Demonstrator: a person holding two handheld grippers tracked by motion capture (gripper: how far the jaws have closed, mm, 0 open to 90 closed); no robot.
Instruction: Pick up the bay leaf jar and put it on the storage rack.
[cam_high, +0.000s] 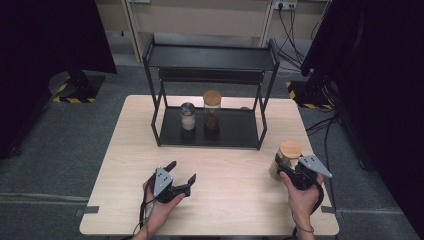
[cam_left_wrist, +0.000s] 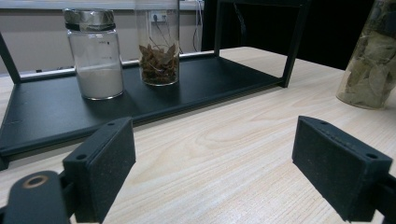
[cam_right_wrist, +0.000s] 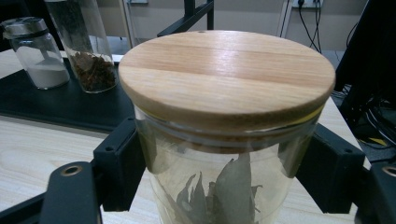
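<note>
At the table's right edge, the right gripper (cam_high: 288, 171) clamps the glass jar of dried leaves (cam_right_wrist: 219, 186) just under its wooden lid (cam_right_wrist: 226, 74), both pads pressed to the wall. Smooth, breakable glass with a light load, it probably wants a firm, level hold below the rim. The left gripper (cam_high: 184, 176) rests nearby, jaws apart and empty.

Jar (cam_right_wrist: 224, 186) lid pale wood — rack (cam_high: 210, 131) black — table (cam_high: 225, 170) light woodgrain.

High view overhead facing forward, both gripper views low, close, sharing the black rack (cam_high: 210, 131).
</note>
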